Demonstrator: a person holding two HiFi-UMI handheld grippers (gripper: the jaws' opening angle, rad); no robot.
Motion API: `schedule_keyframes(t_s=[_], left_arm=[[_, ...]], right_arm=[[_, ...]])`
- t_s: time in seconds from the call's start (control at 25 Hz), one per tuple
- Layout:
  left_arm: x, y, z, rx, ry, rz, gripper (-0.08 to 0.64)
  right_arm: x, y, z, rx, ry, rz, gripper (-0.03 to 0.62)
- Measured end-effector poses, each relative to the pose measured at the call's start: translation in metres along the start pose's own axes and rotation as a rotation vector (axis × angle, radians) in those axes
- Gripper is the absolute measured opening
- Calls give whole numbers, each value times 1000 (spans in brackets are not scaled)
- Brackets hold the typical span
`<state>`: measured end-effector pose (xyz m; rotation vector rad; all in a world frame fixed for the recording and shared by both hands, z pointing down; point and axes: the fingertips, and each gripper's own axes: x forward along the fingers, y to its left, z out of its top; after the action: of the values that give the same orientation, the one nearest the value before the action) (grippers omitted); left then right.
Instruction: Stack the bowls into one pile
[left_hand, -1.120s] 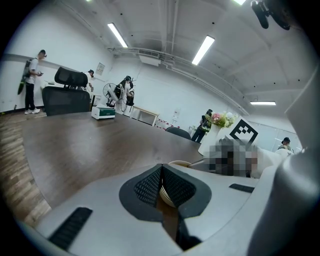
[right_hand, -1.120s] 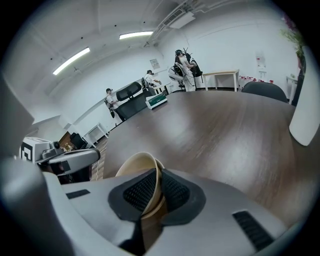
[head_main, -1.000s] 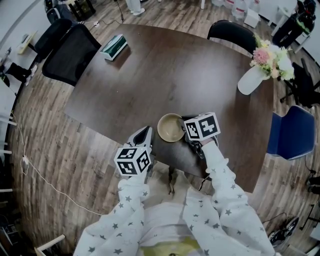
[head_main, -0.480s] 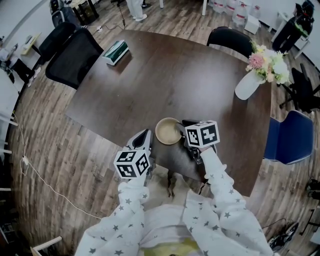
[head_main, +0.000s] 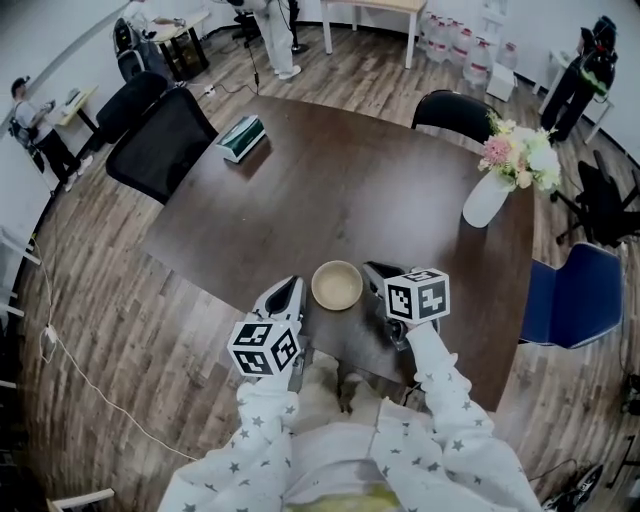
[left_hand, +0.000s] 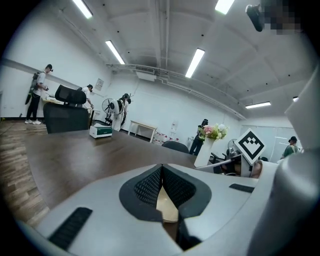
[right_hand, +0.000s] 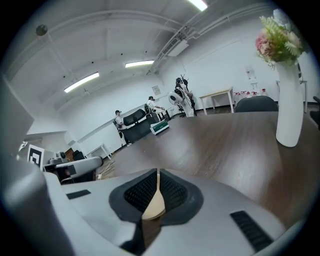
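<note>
A tan bowl (head_main: 337, 285) sits on the dark wooden table (head_main: 330, 190) near its front edge; from above I cannot tell whether others nest in it. My left gripper (head_main: 296, 282) hangs just left of it, shut, with nothing between its pads. My right gripper (head_main: 368, 268) is just right of the bowl and apart from it; its jaws have just been closing and meet empty. In the left gripper view the bowl (left_hand: 167, 207) shows below the closed tips (left_hand: 161, 167). The right gripper view shows the bowl (right_hand: 154, 207) below its own tips (right_hand: 158, 172).
A white vase of flowers (head_main: 487, 200) stands at the table's right. A green and white box (head_main: 242, 137) lies at the far left corner. Black chairs (head_main: 160, 145) (head_main: 460, 112) and a blue chair (head_main: 575, 295) ring the table. People stand far off.
Both grippers have lifted a little. The right gripper, which was against the bowl's right rim, now stands clear of it. The bowl has stayed in place.
</note>
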<state>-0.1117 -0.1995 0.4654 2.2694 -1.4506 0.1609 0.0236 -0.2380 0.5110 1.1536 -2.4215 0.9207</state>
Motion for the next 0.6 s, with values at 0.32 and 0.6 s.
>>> schedule_keyframes(t_s=[0.32,0.6], left_arm=[[-3,-6,35,69,-75,-58,25],[-16,-13,70,169,-133,-105,25]], right_arm=[[-25,17,40,-76,-179,59,29],[-50,44,71,-114,-336,107,22]])
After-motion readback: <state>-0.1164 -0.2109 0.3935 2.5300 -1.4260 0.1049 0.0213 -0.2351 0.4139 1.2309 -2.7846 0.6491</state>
